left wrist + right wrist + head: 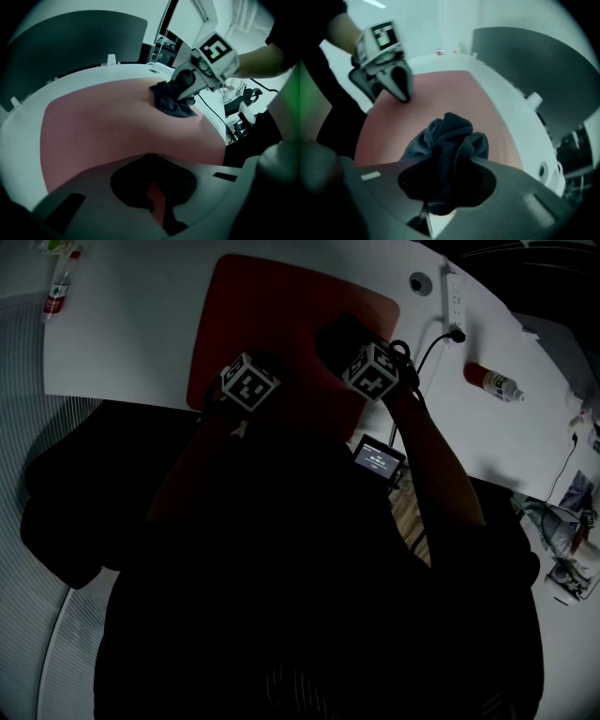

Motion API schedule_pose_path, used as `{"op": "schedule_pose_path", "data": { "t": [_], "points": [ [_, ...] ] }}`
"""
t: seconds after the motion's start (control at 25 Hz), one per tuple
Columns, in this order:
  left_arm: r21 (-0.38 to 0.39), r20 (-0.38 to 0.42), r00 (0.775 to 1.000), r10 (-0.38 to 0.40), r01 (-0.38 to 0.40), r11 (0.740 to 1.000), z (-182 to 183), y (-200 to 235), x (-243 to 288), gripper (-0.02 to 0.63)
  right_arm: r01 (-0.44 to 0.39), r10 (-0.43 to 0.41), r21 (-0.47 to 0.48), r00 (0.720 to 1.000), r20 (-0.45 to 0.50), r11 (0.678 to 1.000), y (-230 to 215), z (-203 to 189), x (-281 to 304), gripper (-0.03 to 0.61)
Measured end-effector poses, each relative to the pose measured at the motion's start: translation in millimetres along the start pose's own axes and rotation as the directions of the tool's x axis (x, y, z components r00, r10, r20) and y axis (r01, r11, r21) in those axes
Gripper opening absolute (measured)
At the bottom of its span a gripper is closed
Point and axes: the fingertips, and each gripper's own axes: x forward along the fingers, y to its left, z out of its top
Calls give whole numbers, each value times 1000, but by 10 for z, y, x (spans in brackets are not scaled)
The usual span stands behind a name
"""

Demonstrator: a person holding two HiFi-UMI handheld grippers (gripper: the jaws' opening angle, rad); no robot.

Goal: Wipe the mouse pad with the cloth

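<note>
Print: nothing legible. There are square markers on the cubes (248, 382), a red label on the bottle (58, 292), and a small screen (378, 460) whose text is too small to read. Right gripper (183, 93) has its jaws clamped on the bunched dark cloth (450, 140), which touches the right half of the red mouse pad (272, 306). Left gripper (402, 91) has its jaws all but together and holds nothing, with its tips down on the pad. The pad lies flat on the white table (141, 324).

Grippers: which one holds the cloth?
The right gripper, jaws shut on the dark cloth. The left gripper is shut and empty.
</note>
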Motion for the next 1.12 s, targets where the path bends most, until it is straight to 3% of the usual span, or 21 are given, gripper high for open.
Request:
{"op": "schedule_pose_path", "data": {
  "t": [0.16,0.28,0.4,0.48,0.56,0.72,0.84,0.96,1.12],
  "points": [
    [19,45,999,24,-25,1000,-28,12,16,6,-28,26,119,1000,17,993,-152,-53,3,87],
    [-60,65,998,11,-7,998,-11,51,-48,6,-76,52,228,993,110,971,-112,91,-140,89],
    [-188,243,970,9,38,981,347,-3,-377,6,-151,49,368,961,272,918,-6,291,-561,89],
    [-225,377,926,1,90,970,654,-88,-740,6,-187,19,418,927,374,889,35,412,-909,89],
    [-213,499,867,-5,128,969,940,-207,-1152,6,-232,-19,461,878,477,857,106,543,-1329,89],
    [-127,695,718,-29,162,979,1366,-550,-1917,6,-243,-138,477,762,633,845,273,759,-2180,83],
    [-66,789,612,-55,173,983,1563,-798,-2377,6,-258,-227,503,663,713,825,369,864,-2753,81],
    [-20,831,551,-83,179,984,1702,-1068,-2720,6,-259,-271,495,588,762,830,529,935,-3242,81],
    [64,856,500,-134,154,986,1757,-1418,-3039,6,-214,-314,482,528,789,849,758,960,-3596,81]
  ]
}}
